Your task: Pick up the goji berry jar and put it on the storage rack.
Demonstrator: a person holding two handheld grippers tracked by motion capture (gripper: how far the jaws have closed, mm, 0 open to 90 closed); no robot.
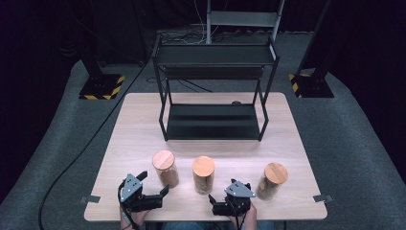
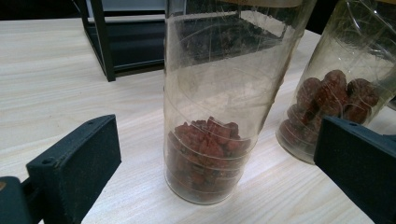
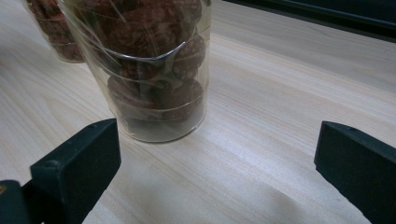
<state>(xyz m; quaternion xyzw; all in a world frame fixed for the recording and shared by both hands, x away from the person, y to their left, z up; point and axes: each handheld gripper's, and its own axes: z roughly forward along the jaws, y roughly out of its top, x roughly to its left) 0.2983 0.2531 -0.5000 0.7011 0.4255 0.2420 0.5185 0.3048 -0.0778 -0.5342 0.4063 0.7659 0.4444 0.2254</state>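
The left jar [image 2: 210,116] is being faced by the wide-open, empty left gripper [image 1: 152,186]. The right gripper [image 1: 216,203] is being held wide open, empty too. The glass looks slippery and breakable, so its middle is probably best gripped.

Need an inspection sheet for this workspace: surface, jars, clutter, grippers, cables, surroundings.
Surface: light wood table, bare between the items.
Job's things: three clear jars with wooden lids in a row near the front edge: left jar, middle jar, right jar, each part-filled with brown pieces. Black two-tier shelf behind them, empty.
Clutter: small brown thing behind the shelf, too small to identify.
Grippers: left gripper and right gripper both open, holding nothing.
Cables: black cable across the floor at left.
Surroundings: grey carpet, hazard-striped stand bases.
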